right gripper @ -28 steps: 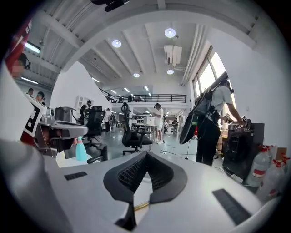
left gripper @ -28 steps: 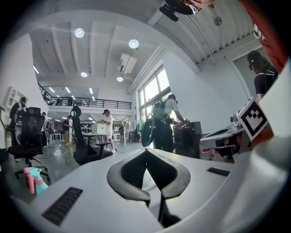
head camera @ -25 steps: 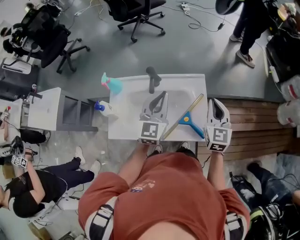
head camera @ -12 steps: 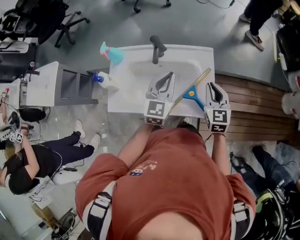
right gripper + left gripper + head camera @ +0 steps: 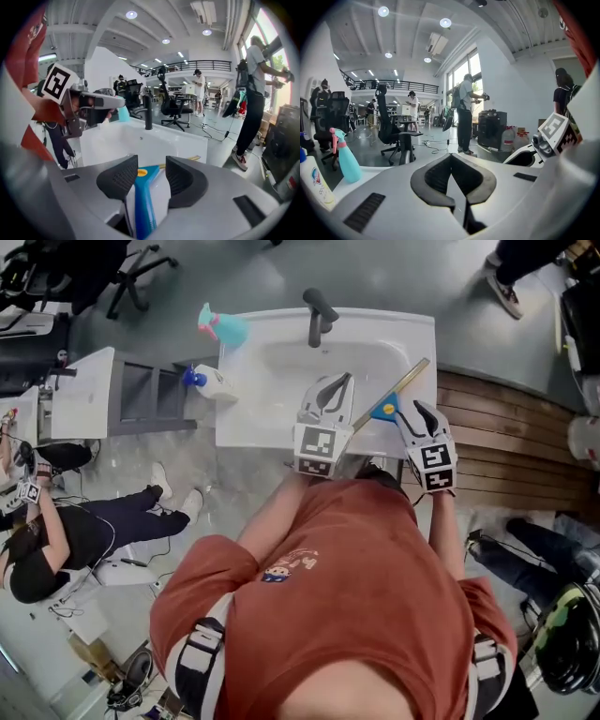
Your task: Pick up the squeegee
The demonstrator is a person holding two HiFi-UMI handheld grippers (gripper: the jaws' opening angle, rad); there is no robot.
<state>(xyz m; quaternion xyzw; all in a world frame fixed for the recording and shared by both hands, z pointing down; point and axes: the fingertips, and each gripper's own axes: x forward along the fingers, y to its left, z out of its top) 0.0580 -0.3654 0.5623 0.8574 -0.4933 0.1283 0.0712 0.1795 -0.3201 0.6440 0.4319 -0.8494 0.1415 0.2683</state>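
Note:
The squeegee has a blue handle (image 5: 382,410) and a long yellow blade (image 5: 407,379); it lies slanted across the right rim of the white sink (image 5: 272,399). My right gripper (image 5: 410,410) points down at it. In the right gripper view its jaws (image 5: 151,171) are opening, with the blue handle (image 5: 144,199) between the pads and a gap on the right side. My left gripper (image 5: 338,382) hovers over the basin left of the squeegee, and in the left gripper view it (image 5: 451,155) is shut with nothing in it.
A black faucet (image 5: 317,313) stands at the sink's far edge. A teal spray bottle (image 5: 223,326) and a white bottle (image 5: 211,382) sit at the sink's left end. Wooden decking (image 5: 506,446) lies to the right. Office chairs and people stand beyond.
Both grippers have come down toward the sink. The right one moved over the squeegee's blue handle and its jaws went from shut to spread around it.

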